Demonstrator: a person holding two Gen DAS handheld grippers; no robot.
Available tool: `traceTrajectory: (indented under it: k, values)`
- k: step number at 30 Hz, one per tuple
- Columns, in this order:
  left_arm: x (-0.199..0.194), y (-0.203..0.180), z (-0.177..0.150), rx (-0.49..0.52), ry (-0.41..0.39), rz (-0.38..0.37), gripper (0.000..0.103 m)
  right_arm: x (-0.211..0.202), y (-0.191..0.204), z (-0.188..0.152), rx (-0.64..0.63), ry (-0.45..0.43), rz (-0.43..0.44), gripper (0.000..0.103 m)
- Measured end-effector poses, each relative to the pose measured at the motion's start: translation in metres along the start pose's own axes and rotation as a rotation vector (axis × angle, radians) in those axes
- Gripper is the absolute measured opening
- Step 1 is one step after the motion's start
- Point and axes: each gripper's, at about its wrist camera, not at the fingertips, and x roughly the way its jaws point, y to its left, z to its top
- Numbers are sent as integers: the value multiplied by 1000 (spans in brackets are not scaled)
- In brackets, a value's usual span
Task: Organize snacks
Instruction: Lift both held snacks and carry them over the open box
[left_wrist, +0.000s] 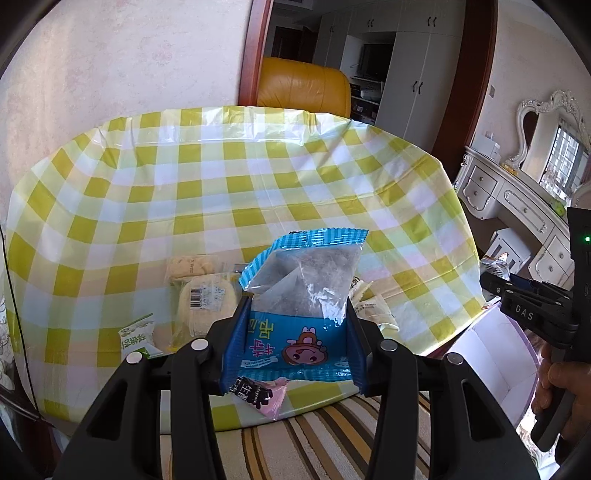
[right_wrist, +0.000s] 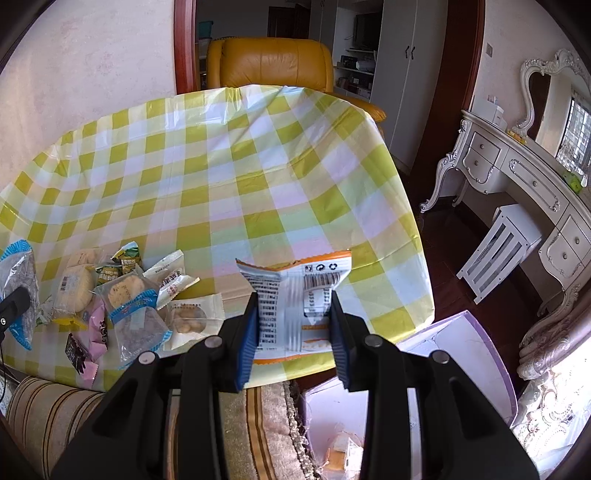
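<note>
My left gripper (left_wrist: 297, 325) is shut on a blue and clear snack packet (left_wrist: 301, 291) and holds it above the near edge of the checked table (left_wrist: 258, 177). My right gripper (right_wrist: 293, 325) is shut on a white and orange snack packet (right_wrist: 295, 295), held over the table's near right edge. A pile of several snack packets (right_wrist: 125, 299) lies on the table at the near left; part of it shows behind the left gripper (left_wrist: 203, 295). A lilac box (right_wrist: 461, 354) stands open below the table's right corner, with a packet (right_wrist: 340, 454) inside.
A yellow leather chair (right_wrist: 269, 62) stands behind the table. A white dresser (right_wrist: 524, 177) and white stool (right_wrist: 498, 243) are at the right. A striped cushion (left_wrist: 314, 439) lies below the near table edge. The right gripper's body shows in the left wrist view (left_wrist: 535, 306).
</note>
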Motion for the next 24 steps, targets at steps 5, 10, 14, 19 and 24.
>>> traceTrajectory:
  k: [5, 10, 14, 19, 24]
  values:
    - [9, -27, -2, 56, 24, -49, 45, 5, -22, -8, 30, 19, -38, 35]
    - [19, -60, -6, 125, 55, -108, 45, 16, -48, -22, 69, 57, -83, 35]
    - [28, -90, -13, 187, 84, -156, 45, 25, -70, -36, 107, 93, -117, 35]
    - [39, -125, -24, 262, 133, -226, 45, 39, -97, -58, 152, 149, -160, 35]
    - [50, -163, -38, 331, 200, -318, 45, 53, -126, -81, 222, 211, -192, 35]
